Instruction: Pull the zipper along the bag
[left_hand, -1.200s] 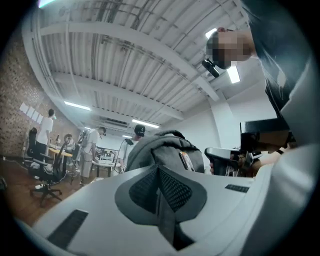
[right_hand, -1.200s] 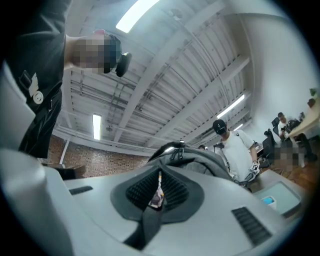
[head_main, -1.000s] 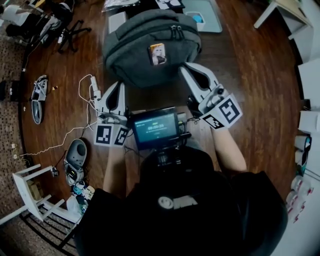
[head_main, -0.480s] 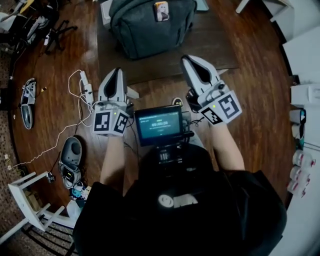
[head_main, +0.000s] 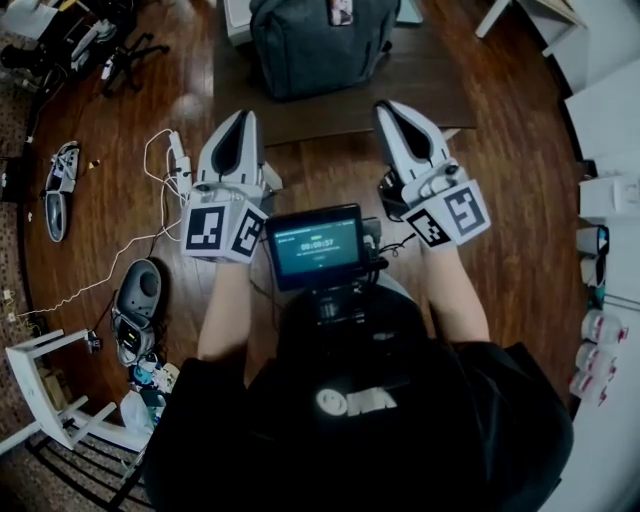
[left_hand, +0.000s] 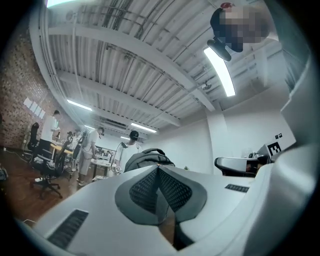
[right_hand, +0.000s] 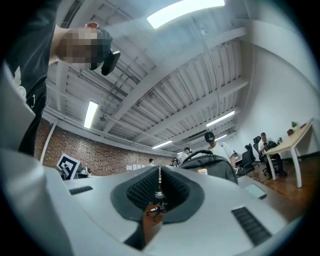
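A grey backpack (head_main: 318, 45) stands on a dark low table (head_main: 420, 85) at the top of the head view, a small picture tag on its front. My left gripper (head_main: 240, 120) and right gripper (head_main: 392, 108) hover side by side short of the table's near edge, apart from the bag. Both are shut with nothing between the jaws. In the left gripper view the closed jaws (left_hand: 157, 169) point level at the backpack (left_hand: 147, 156) across the room. The right gripper view shows the same: closed jaws (right_hand: 160, 172), with the backpack (right_hand: 212, 164) just right of them.
A white cable and power strip (head_main: 170, 165) lie on the wooden floor at the left, with shoes (head_main: 55, 190) and a white stool (head_main: 40, 385) nearby. A small screen (head_main: 315, 245) sits on the person's chest. Several people stand at desks (left_hand: 75, 145) far behind.
The backpack has slid from the upper middle to the top edge of the head view. Both grippers have kept side by side and shut, now showing slightly larger and higher in the frame.
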